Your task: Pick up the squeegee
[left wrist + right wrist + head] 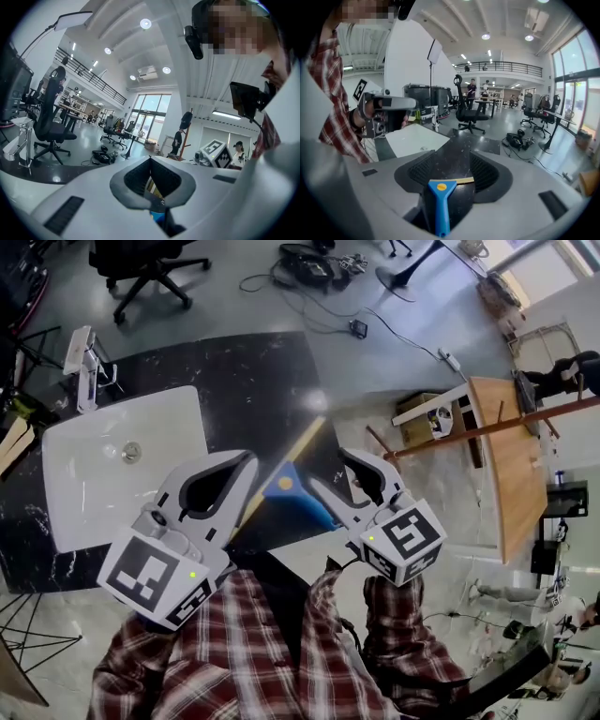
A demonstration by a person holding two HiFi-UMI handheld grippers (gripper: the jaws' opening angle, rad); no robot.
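A squeegee (286,486) with a blue handle and a yellow blade lies on the black marble counter (244,381), between my two grippers. In the right gripper view the squeegee (440,201) lies on the counter below the wide gap of the jaws, handle toward the camera, and neither pad touches it. My right gripper (334,476) (453,157) is open. My left gripper (246,461) (150,161) hovers level beside it with its tips meeting and nothing held. A bit of the blue and yellow squeegee (157,216) shows through its gap.
A white sink (94,474) with a faucet (82,362) is set into the counter at the left. Beyond the counter the grey floor holds an office chair (150,268) and cables (314,263). A wooden table (511,456) stands at the right.
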